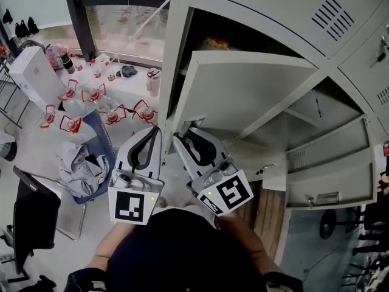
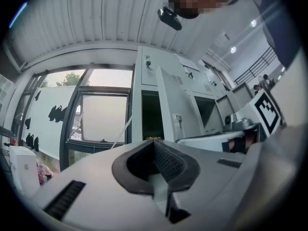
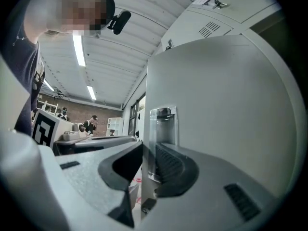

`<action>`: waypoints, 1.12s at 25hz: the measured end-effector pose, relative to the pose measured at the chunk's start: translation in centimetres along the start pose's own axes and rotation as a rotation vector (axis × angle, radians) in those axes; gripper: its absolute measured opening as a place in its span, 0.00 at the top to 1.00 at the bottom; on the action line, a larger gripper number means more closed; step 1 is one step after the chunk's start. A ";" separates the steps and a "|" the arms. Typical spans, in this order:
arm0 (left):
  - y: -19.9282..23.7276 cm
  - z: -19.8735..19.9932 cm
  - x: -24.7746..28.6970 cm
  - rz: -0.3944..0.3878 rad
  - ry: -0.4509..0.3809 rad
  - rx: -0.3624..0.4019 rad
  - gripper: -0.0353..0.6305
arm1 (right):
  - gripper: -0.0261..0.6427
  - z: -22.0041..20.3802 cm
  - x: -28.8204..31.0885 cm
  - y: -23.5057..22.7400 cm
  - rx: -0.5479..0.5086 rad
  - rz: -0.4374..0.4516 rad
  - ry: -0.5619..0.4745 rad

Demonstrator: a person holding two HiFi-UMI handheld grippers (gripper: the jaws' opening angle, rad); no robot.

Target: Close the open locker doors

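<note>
Locker door (image 3: pixel 219 105) edge sits clamped in right tool (image 3: pixel 145 148); left tool (image 2: pixel 155 144) closed, empty.

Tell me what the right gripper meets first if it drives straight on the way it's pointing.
The open locker door: its edge, with the clear plate, sits between the jaws of the right gripper, which seem to press on it. Pushing on would only slide them further onto the door.

pale grey locker door (image 1: pixel 243 93) stands swung open, second door (image 1: pixel 331 175) too.
</note>
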State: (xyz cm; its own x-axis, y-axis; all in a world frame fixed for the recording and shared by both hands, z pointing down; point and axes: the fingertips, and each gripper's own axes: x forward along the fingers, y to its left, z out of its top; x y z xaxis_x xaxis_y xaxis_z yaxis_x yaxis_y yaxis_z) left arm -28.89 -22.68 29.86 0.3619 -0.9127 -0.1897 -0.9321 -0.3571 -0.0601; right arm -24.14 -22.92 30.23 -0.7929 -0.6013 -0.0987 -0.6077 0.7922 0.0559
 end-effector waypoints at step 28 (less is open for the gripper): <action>3.7 -2.1 4.9 -0.107 0.003 -0.076 0.94 | 0.88 -0.8 6.1 -5.3 0.000 -0.236 0.039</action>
State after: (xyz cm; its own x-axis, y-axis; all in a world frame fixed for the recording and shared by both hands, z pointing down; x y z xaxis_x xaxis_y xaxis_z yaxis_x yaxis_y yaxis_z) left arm -30.55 -28.94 30.81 0.4593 -0.8692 -0.1833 -0.8846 -0.4664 -0.0050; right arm -25.72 -30.87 30.09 -0.6297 -0.7736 -0.0711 -0.7766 0.6289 0.0362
